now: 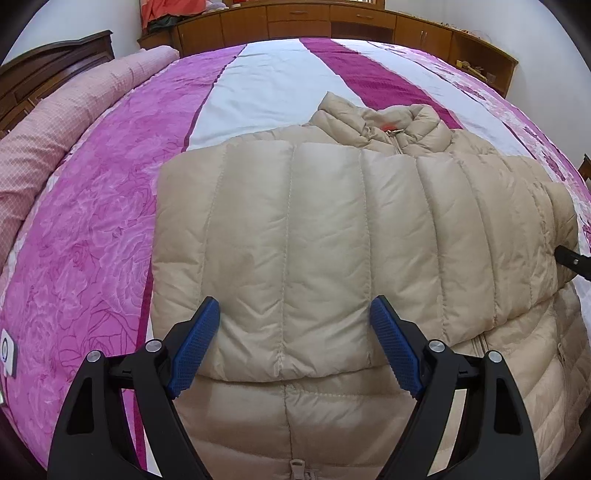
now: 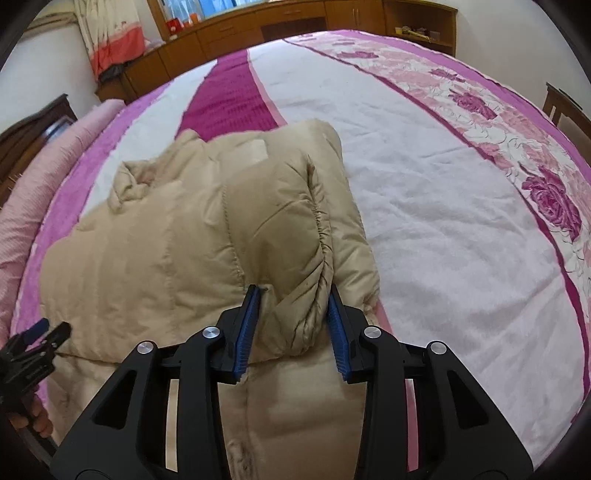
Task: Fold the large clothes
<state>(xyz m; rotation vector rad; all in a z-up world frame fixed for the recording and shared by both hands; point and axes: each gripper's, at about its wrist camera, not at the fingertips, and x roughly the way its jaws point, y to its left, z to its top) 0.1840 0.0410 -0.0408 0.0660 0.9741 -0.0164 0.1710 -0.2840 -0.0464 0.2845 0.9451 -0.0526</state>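
Observation:
A beige quilted down jacket (image 1: 332, 229) lies on the bed, collar at the far end, with a sleeve folded across its chest. My left gripper (image 1: 295, 317) hovers wide open over the folded sleeve near its left end, holding nothing. In the right wrist view the jacket (image 2: 155, 258) fills the left half. My right gripper (image 2: 293, 295) has its blue pads on either side of the gathered sleeve cuff (image 2: 314, 266), closed on it. The left gripper (image 2: 40, 332) shows at the far left edge there.
The bed has a pink, magenta and white floral cover (image 1: 92, 221), also seen in the right wrist view (image 2: 461, 221). A pink rolled bolster (image 1: 55, 129) lies along the left side. Wooden cabinets (image 1: 314, 18) line the far wall. A wooden chair (image 2: 565, 110) stands at the right.

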